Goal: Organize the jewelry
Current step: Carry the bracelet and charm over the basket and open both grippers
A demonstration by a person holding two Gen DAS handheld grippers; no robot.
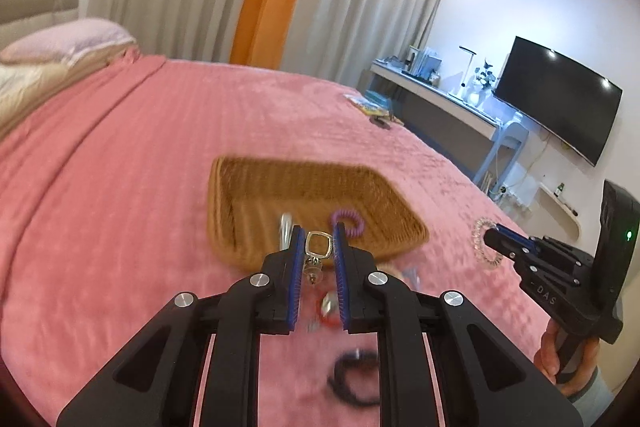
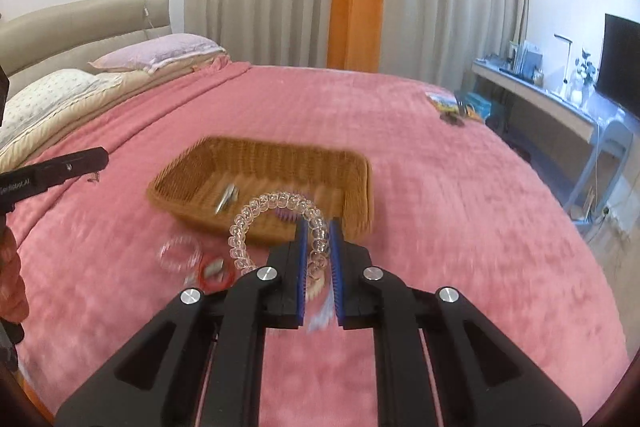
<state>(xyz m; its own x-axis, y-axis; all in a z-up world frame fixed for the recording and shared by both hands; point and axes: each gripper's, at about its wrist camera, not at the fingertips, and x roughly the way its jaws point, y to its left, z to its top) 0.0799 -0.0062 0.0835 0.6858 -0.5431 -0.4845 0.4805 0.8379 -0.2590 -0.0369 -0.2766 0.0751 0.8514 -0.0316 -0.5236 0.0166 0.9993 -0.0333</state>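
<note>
Above the pink bedspread, my left gripper (image 1: pixel 318 229) is shut on a small earring with a square metal frame (image 1: pixel 319 245). My right gripper (image 2: pixel 318 227) is shut on a clear coil bracelet (image 2: pixel 256 215), which loops out to the left of the fingers. That gripper and bracelet (image 1: pixel 482 247) also show at the right of the left wrist view. Just beyond both grippers sits a woven basket (image 1: pixel 224 195) (image 2: pixel 280 153). Inside it lie a purple coil hair tie (image 1: pixel 347 223) and a silver clip (image 2: pixel 227 198).
Loose on the bed before the basket lie a red ring (image 2: pixel 216 273), a clear bangle (image 2: pixel 180 253) and a black ring (image 1: pixel 354 379). Small items (image 2: pixel 452 111) sit at the bed's far right corner. Pillows (image 2: pixel 156 55) are at the left, a desk (image 2: pixel 532 99) at the right.
</note>
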